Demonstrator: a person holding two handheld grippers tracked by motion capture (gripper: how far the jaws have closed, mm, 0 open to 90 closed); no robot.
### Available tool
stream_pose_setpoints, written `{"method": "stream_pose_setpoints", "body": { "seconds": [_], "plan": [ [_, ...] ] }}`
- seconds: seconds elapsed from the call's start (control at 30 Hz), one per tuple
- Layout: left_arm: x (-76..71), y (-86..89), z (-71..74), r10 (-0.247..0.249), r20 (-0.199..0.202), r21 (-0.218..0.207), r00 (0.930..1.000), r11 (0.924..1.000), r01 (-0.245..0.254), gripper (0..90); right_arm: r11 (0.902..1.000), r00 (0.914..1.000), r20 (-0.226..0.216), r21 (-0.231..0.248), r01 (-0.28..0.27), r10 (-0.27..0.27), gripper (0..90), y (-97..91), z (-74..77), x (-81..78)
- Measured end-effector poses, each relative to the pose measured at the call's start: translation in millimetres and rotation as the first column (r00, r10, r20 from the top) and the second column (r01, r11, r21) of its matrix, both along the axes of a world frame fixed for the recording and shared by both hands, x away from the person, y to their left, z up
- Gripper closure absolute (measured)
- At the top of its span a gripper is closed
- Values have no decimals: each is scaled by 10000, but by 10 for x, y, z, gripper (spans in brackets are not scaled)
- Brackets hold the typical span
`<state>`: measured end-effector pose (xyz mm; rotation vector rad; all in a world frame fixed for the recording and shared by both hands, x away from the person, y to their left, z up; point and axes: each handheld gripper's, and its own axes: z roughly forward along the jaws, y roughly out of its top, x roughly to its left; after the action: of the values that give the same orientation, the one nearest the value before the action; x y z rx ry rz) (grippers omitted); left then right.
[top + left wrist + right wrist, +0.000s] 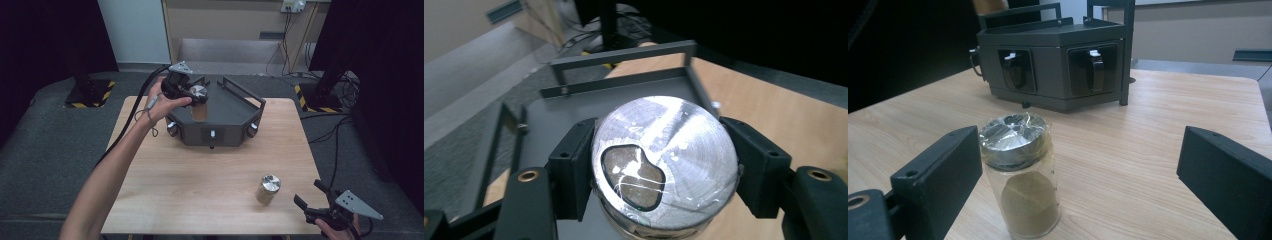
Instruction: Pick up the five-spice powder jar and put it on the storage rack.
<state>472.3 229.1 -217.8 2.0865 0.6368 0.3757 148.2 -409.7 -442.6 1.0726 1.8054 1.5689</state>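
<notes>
Even overhead light, dark surrounds; glare on the jar lid [664,160], near tool pads [938,175] soft

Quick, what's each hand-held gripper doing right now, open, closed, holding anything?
Left hand-held gripper: closed on a spice jar, over the dark rack.
Right hand-held gripper: open, empty; a second jar stands near its jaws.

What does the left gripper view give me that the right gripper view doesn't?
Left gripper view alone: the left hand-held gripper clamped on a jar's silver lid, which has a dark kidney-shaped opening, above the rack's flat top.

Right gripper view alone: the right hand-held gripper open, a second jar standing part-full of brown powder near its left jaw, ungripped.

Both: the dark rack and the wooden table.
</notes>
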Motion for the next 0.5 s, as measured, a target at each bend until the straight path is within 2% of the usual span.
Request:
{"method": "stream_pose_setpoints", "body": {
  "seconds": [0.1,0.27,0.5],
  "plan": [
    [119,-15,-80,263,-169,-124,9995,9996,-265,337,10000,10000,-30,14,-12,12,48,1,-2,9],
    [245,-74,-195,526,-219,71,9984,9986,-525,337,9999,10000,-57,109,44,-44,48,-13,-17,10],
    [345,-134,-312,446,-354,46,9984,9990,-445,337,9999,9999,-102,143,32,-30,48,-21,-24,25]
  ]
}}
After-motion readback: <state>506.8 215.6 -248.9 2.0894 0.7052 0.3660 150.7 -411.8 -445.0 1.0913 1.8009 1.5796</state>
